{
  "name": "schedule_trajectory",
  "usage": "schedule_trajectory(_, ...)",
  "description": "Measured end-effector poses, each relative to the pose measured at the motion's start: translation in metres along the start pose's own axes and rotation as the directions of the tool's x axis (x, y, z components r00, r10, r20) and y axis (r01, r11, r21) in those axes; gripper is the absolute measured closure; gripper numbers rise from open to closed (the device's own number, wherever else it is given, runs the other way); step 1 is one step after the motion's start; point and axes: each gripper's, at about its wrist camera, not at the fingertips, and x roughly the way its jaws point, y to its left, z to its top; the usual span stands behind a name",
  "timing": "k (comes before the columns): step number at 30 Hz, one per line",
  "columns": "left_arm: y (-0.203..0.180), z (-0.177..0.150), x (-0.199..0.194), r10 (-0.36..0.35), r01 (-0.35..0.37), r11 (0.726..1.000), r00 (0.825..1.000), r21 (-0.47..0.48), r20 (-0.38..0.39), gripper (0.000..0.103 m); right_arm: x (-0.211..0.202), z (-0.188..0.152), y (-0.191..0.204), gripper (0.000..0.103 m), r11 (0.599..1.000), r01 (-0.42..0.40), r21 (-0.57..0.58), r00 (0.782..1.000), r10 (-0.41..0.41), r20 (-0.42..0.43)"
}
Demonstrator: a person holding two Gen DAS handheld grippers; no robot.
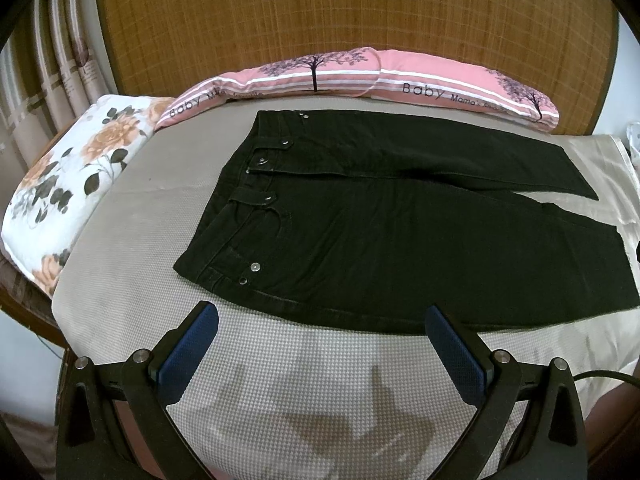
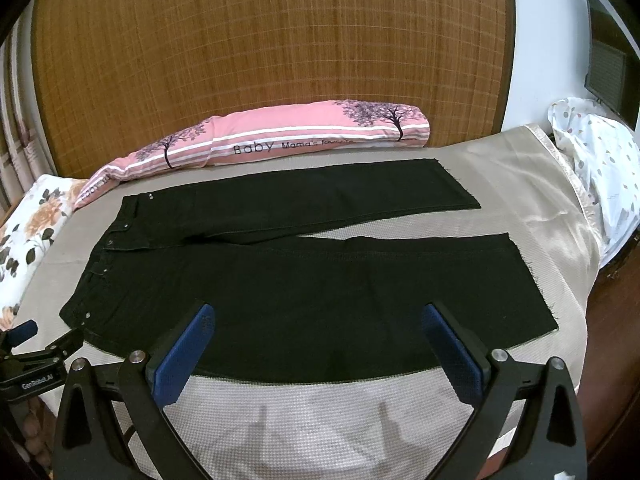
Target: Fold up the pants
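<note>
Left gripper (image 1: pixel 322 316) and right gripper (image 2: pixel 318 314), both spread wide and empty, hover above black denim pants (image 2: pixel 280 280) lying flat on a beige woven bed cover (image 2: pixel 320 420) before a bamboo mat (image 2: pixel 260 60).

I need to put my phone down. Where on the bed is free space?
Free: the grey mat strip between the black pants and the near edge, and the beige sheet beyond the hems. Crowded: the far side, pink pillow against the pants.

A woven bamboo headboard (image 1: pixel 352 4) backs the bed (image 2: pixel 532 200), with curtains (image 1: pixel 60 60) at left.
</note>
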Motion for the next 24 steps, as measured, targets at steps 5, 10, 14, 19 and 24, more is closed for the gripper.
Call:
schedule_trajectory(5, -0.001, 0.0, 0.0, 0.003, -0.003, 1.0, 1.0, 0.001, -0.002, 0.001, 0.001, 0.0, 0.0, 0.001, 1.0, 0.005, -0.002, 1.0, -0.005, -0.002)
schedule_trajectory(10, -0.002, 0.002, 0.003, 0.003, -0.003, 1.0, 1.0, 0.003, -0.007, 0.001, 0.0, -0.001, -0.001, 0.001, 1.0, 0.004, 0.003, 1.0, -0.004, -0.001)
schedule_trajectory(14, -0.002, 0.002, 0.003, 0.005, -0.005, 1.0, 1.0, 0.005, -0.007, 0.001, 0.002, 0.001, 0.0, 0.001, 1.0, 0.012, -0.005, 1.0, -0.012, 0.0)
schedule_trajectory(19, 0.0, 0.007, 0.009, 0.007, -0.007, 1.0, 1.0, 0.01, -0.016, 0.001, 0.003, 0.001, 0.001, 0.001, 1.0, 0.016, -0.007, 1.0, -0.016, -0.006)
schedule_trajectory(24, 0.0, 0.012, 0.013, 0.014, -0.013, 1.0, 1.0, 0.013, -0.02, 0.001, 0.007, 0.007, 0.001, 0.001, 1.0, 0.015, -0.002, 1.0, -0.015, -0.021)
